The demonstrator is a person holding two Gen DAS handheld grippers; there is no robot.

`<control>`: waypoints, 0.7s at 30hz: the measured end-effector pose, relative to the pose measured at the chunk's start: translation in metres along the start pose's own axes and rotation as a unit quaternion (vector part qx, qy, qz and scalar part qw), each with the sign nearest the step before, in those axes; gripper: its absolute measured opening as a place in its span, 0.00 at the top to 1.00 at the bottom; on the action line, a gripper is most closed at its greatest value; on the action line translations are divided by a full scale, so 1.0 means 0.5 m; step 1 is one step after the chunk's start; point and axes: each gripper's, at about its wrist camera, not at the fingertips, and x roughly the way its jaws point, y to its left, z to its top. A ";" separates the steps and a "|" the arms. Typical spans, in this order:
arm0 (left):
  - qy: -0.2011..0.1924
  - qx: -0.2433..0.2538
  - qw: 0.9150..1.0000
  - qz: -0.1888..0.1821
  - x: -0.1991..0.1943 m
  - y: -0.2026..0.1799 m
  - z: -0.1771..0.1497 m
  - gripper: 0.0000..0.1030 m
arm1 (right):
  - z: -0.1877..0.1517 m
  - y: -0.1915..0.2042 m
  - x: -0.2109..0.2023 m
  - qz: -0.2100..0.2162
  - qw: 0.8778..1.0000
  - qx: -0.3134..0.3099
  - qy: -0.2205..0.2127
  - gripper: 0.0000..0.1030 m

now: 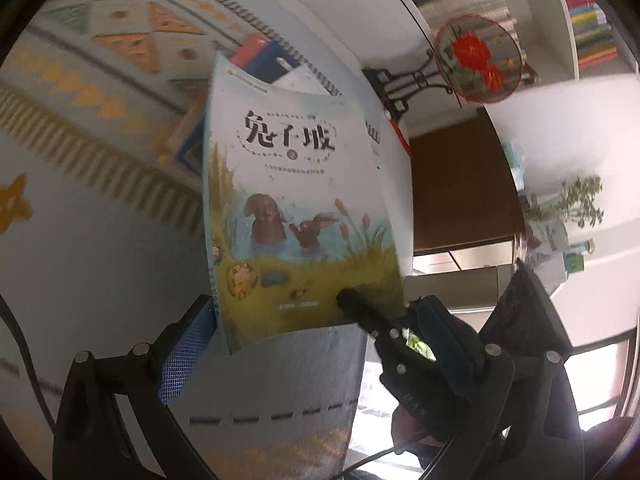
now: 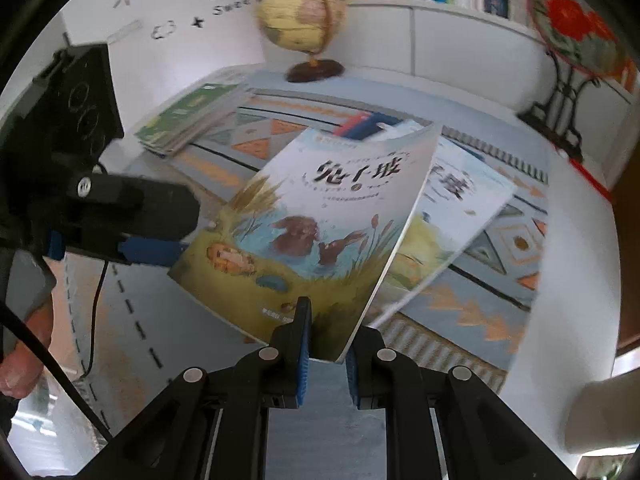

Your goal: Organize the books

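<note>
A rabbit-cover picture book (image 2: 320,236) is held tilted above a matching book (image 2: 452,216).

Two rabbit picture books with matching covers: one raised book (image 2: 304,236), one lying flat book (image 2: 452,216) at right centre. One stack of green books (image 2: 192,116) at upper left. One globe (image 2: 300,16) at top. One round red-flower fan ornament (image 2: 576,28) at upper right. Two grippers: left gripper (image 2: 152,248), right gripper (image 2: 326,360). Shelf books uncountable.
</note>
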 end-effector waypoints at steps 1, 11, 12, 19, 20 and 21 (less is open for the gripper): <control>-0.008 -0.006 1.000 -0.003 -0.009 0.004 -0.008 0.04 | 0.002 0.011 -0.006 -0.001 1.000 -0.011 -0.006 0.86; -0.055 -0.046 0.997 -0.012 -0.083 0.043 -0.027 0.04 | 0.027 0.130 -0.006 -0.014 0.987 -0.151 -0.044 0.85; -0.062 -0.048 0.997 -0.015 -0.097 0.050 -0.027 0.04 | 0.032 0.135 -0.004 -0.009 0.988 -0.150 -0.048 0.85; -0.076 -0.032 0.997 -0.008 -0.172 0.091 0.002 0.01 | 0.062 0.241 0.017 0.003 0.984 -0.165 -0.067 0.82; -0.074 -0.029 0.997 -0.010 -0.181 0.102 0.012 0.01 | 0.068 0.261 0.022 -0.001 0.983 -0.168 -0.069 0.81; -0.065 -0.027 0.997 -0.010 -0.189 0.119 0.023 0.01 | 0.078 0.285 0.034 -0.006 0.983 -0.168 -0.069 0.80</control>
